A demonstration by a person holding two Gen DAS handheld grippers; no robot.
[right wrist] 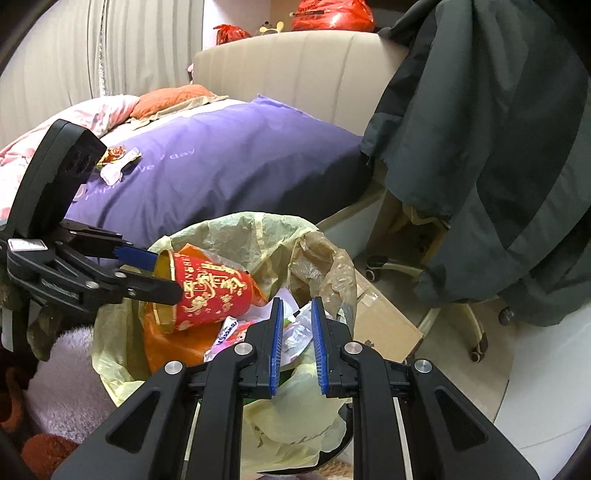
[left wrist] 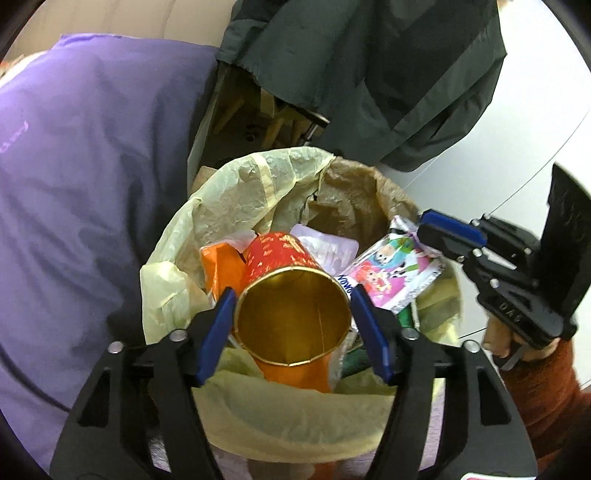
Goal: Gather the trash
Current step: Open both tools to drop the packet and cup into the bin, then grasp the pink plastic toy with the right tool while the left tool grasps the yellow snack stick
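Just inside bin liner [left wrist: 207, 206] rim, red cup [left wrist: 291, 295]

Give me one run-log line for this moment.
left gripper: open around red cup | cup lying in lined bin | right gripper: nearly shut, empty

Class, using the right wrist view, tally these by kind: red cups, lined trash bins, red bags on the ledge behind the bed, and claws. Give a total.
red cup: 1
trash bin: 1
red bags: 2
claws, left claw and right claw: 2
Total: 6
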